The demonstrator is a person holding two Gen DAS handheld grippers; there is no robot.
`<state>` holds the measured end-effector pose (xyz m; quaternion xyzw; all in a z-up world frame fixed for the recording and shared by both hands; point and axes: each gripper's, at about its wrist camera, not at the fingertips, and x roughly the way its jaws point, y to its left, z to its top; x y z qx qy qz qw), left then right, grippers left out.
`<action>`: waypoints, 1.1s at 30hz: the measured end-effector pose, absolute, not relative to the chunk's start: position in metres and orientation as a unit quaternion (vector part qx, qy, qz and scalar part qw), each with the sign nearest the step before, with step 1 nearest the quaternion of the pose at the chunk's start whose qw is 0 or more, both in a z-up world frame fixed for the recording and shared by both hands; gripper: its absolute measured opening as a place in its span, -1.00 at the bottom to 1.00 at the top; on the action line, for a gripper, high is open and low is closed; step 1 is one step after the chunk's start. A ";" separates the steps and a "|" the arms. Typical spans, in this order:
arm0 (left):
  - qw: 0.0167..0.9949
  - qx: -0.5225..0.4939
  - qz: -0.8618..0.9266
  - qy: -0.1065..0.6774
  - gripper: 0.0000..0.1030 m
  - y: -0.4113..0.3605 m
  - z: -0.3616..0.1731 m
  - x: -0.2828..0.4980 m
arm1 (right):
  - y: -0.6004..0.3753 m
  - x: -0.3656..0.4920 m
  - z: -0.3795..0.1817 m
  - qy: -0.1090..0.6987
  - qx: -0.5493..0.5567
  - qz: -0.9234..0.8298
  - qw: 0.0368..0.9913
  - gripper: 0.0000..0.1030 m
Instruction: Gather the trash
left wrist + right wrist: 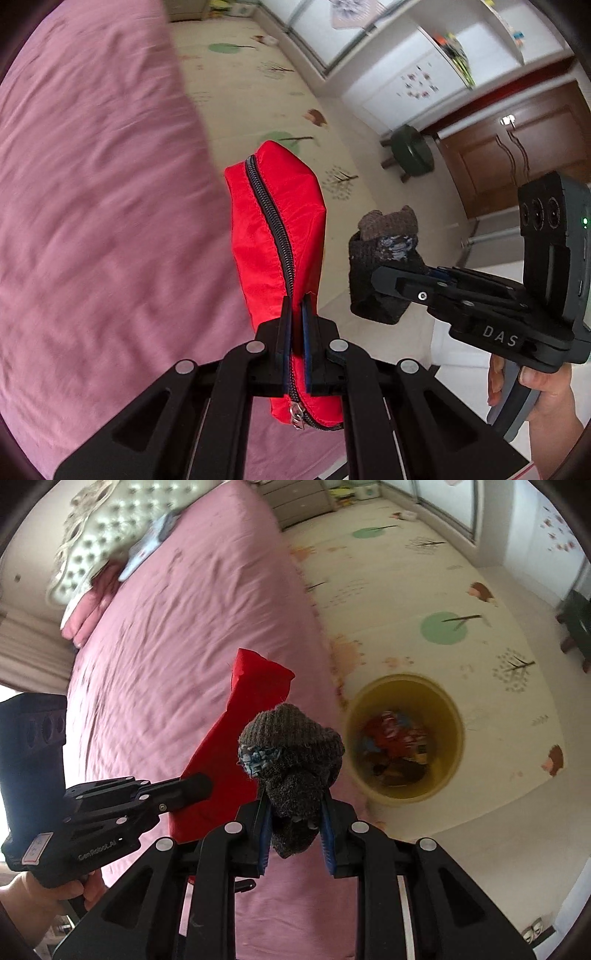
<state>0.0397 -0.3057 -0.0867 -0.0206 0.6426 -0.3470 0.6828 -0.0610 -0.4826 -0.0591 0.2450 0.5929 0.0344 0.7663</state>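
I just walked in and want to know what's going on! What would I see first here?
First you'd spot the bright red zip pouch, pinched in the left gripper and held up beside the pink bed. Next to it, the right gripper clamps a fuzzy dark grey sock. On the floor mat beyond stands a yellow bin with colourful bits already inside.

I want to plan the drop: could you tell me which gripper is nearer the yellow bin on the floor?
Right. The right gripper, shut on the grey sock, hangs just beside the yellow bin; the left gripper, clamping the red pouch, sits farther off, over the bed.
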 end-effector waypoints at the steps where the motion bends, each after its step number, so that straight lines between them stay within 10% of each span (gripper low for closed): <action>1: 0.681 -0.016 -0.351 0.643 -0.91 -0.316 -0.088 0.042 | -0.491 -0.061 -0.060 0.592 0.248 0.030 0.766 -0.58; 12: 0.658 0.017 -0.383 0.648 -0.83 -0.409 -0.099 0.069 | -0.576 -0.053 -0.069 0.581 0.269 -0.026 0.768 -0.40; 17: 0.666 0.027 -0.374 0.645 0.47 -0.422 -0.102 0.082 | -0.597 -0.049 -0.077 0.580 0.276 -0.042 0.765 -0.19; 33: 0.670 0.038 -0.356 0.650 0.47 -0.395 -0.099 0.086 | -0.570 -0.036 -0.064 0.582 0.275 -0.024 0.765 -0.15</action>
